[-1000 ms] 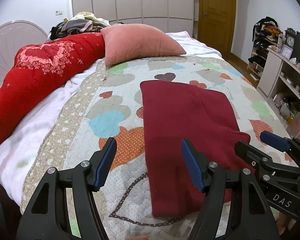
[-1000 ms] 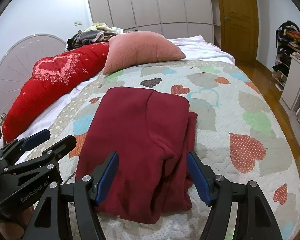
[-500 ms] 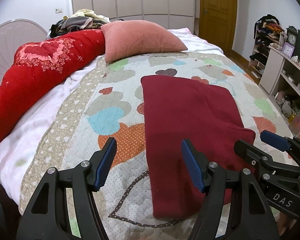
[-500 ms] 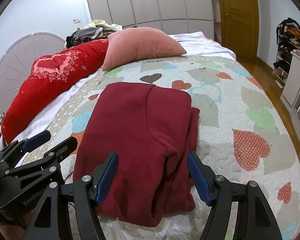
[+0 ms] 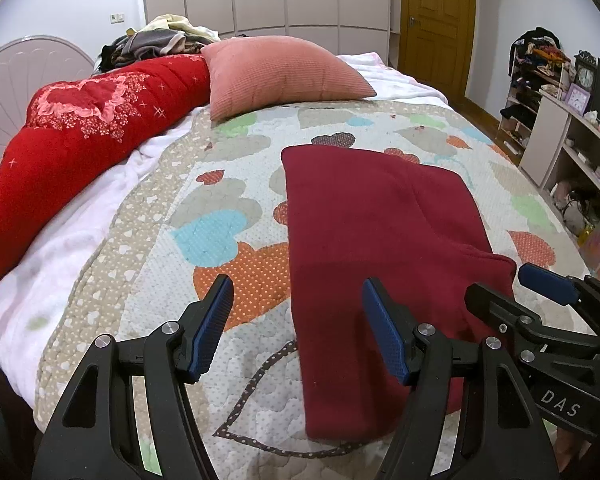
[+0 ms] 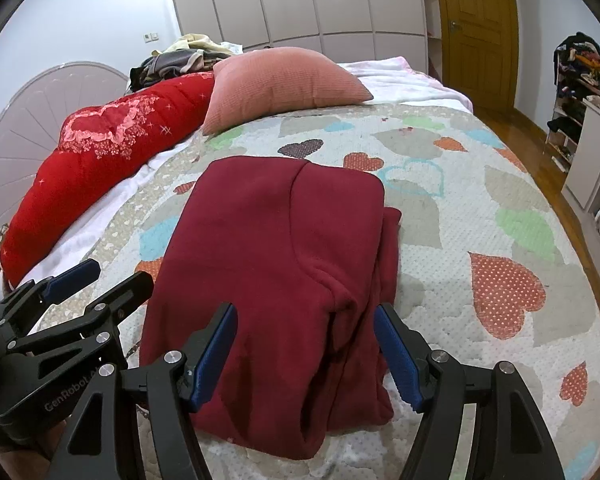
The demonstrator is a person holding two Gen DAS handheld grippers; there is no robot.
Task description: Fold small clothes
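Both sets of tongs are just hanging open with nothing pinched: the left gripper (image 5: 296, 328) has its blue ribbed pads spread wide at the bottom of its own frame, over the near left edge of the folded dark red fleece garment (image 5: 380, 264), and the right gripper (image 6: 306, 354) is spread the same way low in its frame, over the garment's near end, not touching as far as I can see. The garment lies flat in the middle of the heart-patterned quilted bedspread (image 5: 220, 240), folded into a rough rectangle; in the right wrist view a lumpy doubled layer bunches along its right side, and what's tucked under there is hidden. The gripper bodies cut off the garment's near hem in both views. Upper left there's a long red embroidered bolster (image 5: 80, 132) and a salmon pink corduroy cushion (image 5: 280, 72). Behind them sits a pile of clothes (image 5: 160, 40), too jumbled to sort out.
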